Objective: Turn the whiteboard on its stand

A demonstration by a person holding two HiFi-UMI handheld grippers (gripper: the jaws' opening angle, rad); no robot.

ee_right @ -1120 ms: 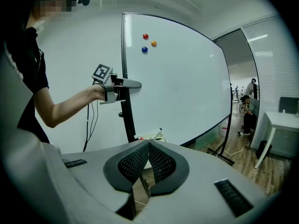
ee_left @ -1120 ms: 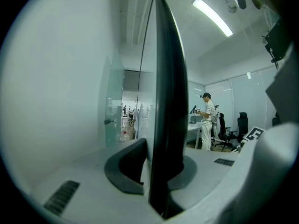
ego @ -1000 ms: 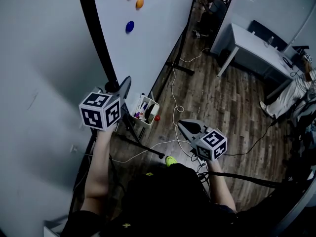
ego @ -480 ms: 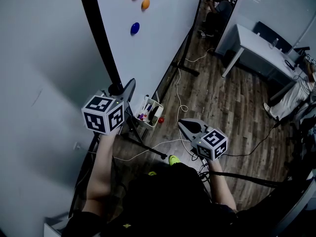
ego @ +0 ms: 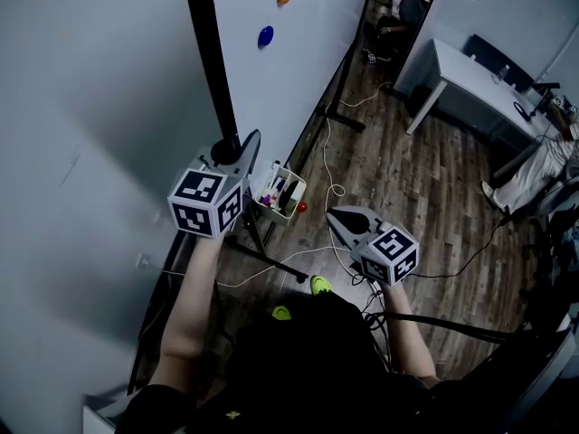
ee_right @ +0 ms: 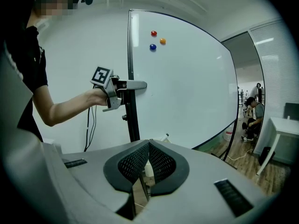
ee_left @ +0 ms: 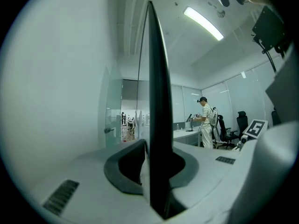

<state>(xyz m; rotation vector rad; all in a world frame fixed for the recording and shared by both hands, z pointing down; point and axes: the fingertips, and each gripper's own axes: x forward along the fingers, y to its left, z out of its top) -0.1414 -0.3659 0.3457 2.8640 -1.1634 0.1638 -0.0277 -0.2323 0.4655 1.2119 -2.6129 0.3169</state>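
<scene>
The left claw [ee_left: 156, 143] straddles the black upright [ee_left: 156, 78] at the near edge of the whiteboard [ego: 308, 70]. Its jaws have just been opening, so the pads look eased off with the upright between them, probably to let go and take a fresh hold. The right claw [ee_right: 148, 146] hangs clenched and empty, well apart from the board, seemingly waiting its turn. The whiteboard stands upright on its stand [ego: 348, 123] beside the grey wall [ego: 90, 107], with magnets [ego: 265, 36] on its face.
</scene>
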